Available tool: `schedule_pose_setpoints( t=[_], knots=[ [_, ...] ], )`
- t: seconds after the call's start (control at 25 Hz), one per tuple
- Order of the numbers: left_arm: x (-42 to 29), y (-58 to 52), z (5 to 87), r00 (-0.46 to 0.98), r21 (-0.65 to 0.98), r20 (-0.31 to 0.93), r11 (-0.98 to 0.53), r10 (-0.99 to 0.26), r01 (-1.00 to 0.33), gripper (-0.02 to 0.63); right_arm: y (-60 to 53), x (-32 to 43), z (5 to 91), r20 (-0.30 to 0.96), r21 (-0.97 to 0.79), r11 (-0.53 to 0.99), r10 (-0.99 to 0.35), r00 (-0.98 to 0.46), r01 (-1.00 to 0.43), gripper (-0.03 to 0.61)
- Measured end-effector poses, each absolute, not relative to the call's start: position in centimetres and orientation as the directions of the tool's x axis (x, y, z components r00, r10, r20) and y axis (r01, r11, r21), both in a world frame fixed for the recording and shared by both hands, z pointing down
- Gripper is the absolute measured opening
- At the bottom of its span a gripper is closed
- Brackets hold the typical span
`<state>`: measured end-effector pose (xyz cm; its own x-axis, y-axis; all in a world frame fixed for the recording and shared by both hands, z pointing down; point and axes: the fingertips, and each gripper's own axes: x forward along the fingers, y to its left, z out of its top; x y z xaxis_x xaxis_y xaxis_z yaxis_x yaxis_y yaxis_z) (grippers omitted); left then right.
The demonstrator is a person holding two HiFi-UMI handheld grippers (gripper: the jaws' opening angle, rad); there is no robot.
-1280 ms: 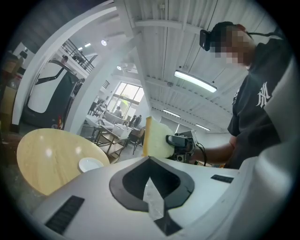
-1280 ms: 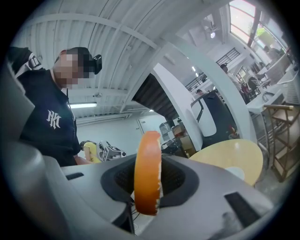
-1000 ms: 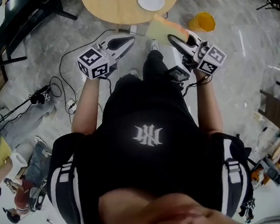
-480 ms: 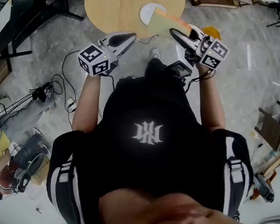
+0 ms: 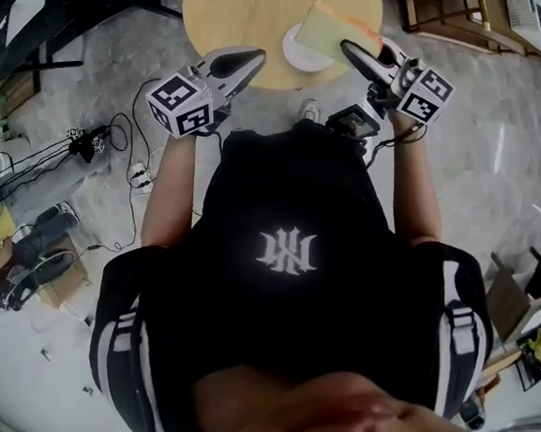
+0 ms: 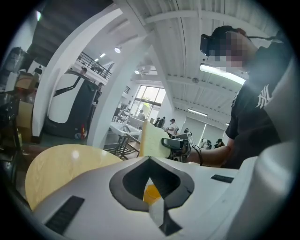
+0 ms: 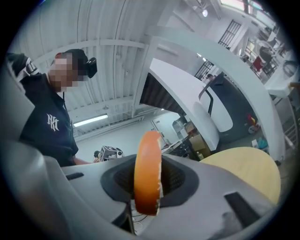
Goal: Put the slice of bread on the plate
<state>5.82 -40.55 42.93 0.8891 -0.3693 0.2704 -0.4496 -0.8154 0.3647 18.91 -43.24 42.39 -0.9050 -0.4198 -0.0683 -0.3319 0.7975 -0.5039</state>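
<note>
Right tongs [image 5: 352,51], clamped on the slice of bread [image 5: 328,28], now reach the plate [image 5: 296,56] at upper centre, no longer short of it; lowering seems next. Left tongs [image 5: 253,60] sit closed, empty.

Pretty clearly a lab or workshop kind of hall was shown, not a home. Cables [image 5: 114,149] were left strewn over the grey stone floor [image 5: 490,144] at the head view's left, wooden frames [image 5: 440,3] were stacked upper right, and strip lights [image 6: 220,74] were hung under a high ribbed ceiling [image 6: 178,42].
</note>
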Motion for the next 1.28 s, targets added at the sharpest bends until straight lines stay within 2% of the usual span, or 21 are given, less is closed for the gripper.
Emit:
schedule_pose_setpoints(
  t=[0.24, 0.4, 0.72, 0.88, 1.0, 1.28],
  knots=[
    [4.2, -42.6, 44.9, 0.846, 0.377, 0.312, -0.761, -0.432, -0.528, 0.012, -46.5, 17.5, 45.8, -0.08, -0.561, 0.785, -0.366, -0.927, -0.261, 0.098],
    [5.3, -42.7, 46.7, 0.836, 0.409, 0.35, -0.734, -0.423, -0.543, 0.012, -46.9, 18.6, 48.0, -0.058, -0.618, 0.745, -0.363, -0.93, -0.253, 0.098],
    [4.8, -43.2, 53.1, 0.853, 0.508, 0.378, -0.69, -0.359, -0.515, 0.012, -45.7, 16.4, 55.2, 0.081, -0.743, 0.608, -0.331, -0.94, -0.279, 0.098],
    [4.6, -43.6, 56.6, 0.858, 0.48, 0.382, -0.719, -0.344, -0.503, 0.012, -44.0, 15.2, 59.5, 0.159, -0.813, 0.508, -0.275, -0.948, -0.284, 0.098],
    [4.7, -44.7, 58.1, 0.864, 0.492, 0.369, -0.716, -0.343, -0.495, 0.012, -43.7, 14.8, 61.3, 0.225, -0.829, 0.458, -0.251, -0.941, -0.321, 0.098],
    [4.7, -46.0, 59.5, 0.866, 0.495, 0.303, -0.711, -0.398, -0.5, 0.012, -44.0, 15.0, 63.3, 0.247, -0.881, 0.345, -0.251, -0.936, -0.325, 0.098]
  ],
)
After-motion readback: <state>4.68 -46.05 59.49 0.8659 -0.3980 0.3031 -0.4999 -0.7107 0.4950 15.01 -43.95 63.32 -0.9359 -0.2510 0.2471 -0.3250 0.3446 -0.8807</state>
